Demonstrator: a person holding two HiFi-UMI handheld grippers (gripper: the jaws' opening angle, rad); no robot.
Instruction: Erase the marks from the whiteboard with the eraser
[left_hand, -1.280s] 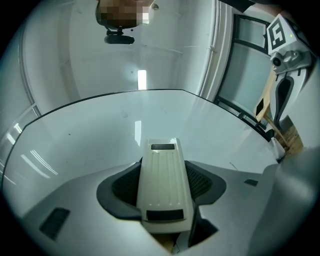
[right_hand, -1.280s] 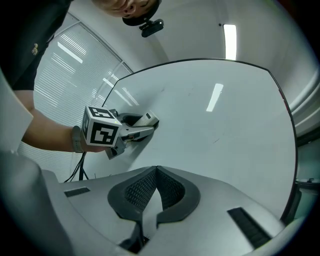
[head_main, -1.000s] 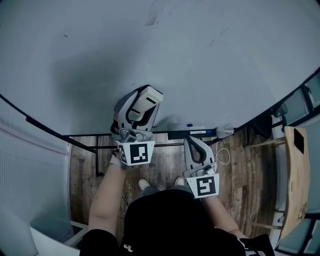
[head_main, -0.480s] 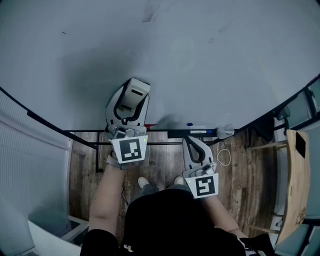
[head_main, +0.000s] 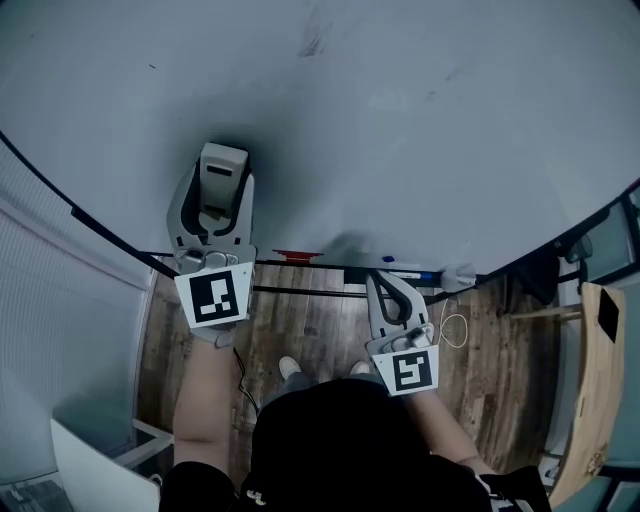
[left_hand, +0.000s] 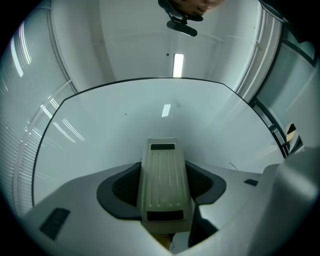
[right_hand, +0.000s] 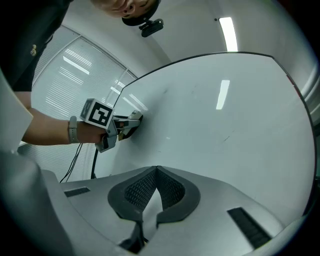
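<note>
Left tool (head_main: 216, 188) high | grips eraser (left_hand: 164, 180) on whiteboard (head_main: 420, 120) | right tool (head_main: 386, 285) low, closed

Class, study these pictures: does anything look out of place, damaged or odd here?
Nothing stands out. The whiteboard carries only a few faint marks, and the left tool holds the eraser against it.

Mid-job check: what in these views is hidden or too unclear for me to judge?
1. Wiping face of the pale grey plastic eraser in the left gripper: hidden by its own body in the head and left gripper views, so contact with the white whiteboard is uncertain.
2. Dark smudge high in the head view: too small to read its shape.
3. Small red object below the whiteboard's bottom edge: tiny, head view only.
</note>
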